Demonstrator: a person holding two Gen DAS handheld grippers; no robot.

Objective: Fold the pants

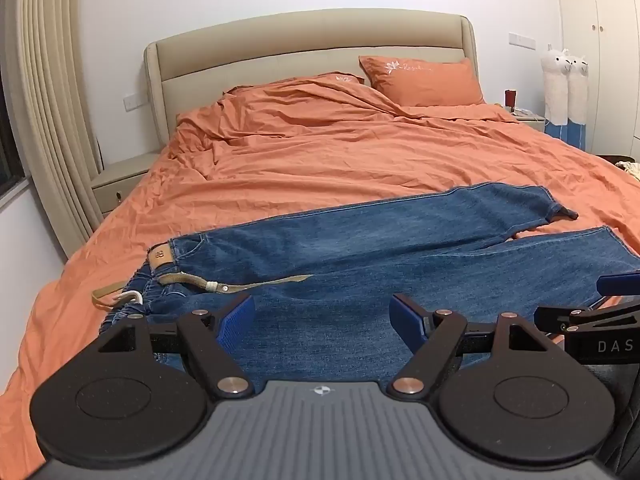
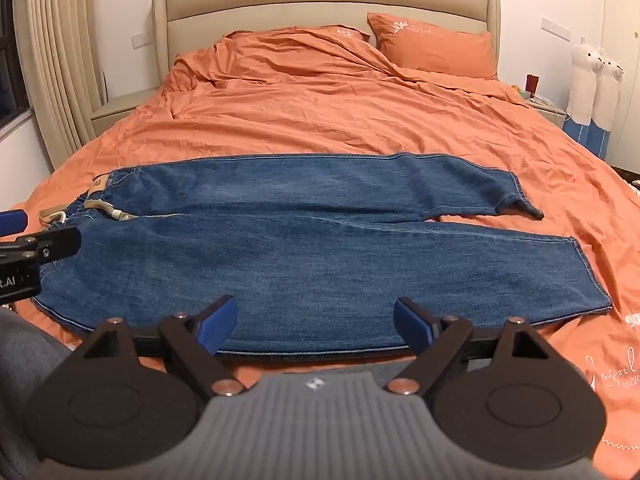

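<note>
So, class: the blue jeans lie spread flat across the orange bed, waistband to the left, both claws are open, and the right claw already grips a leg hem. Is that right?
Not quite. The right claw grips nothing: the right wrist view shows it open and empty above the near edge of the jeans. The rest holds: jeans flat on the orange bed, waistband left, left claw open too.

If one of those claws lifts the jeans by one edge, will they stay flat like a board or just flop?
Probably flop: the jeans lie limp and follow the bedspread, so a lifted edge should drape. They look like thick denim, so likely heavy for cloth. The belt trails loose at the waistband and may dangle or slide out.
</note>
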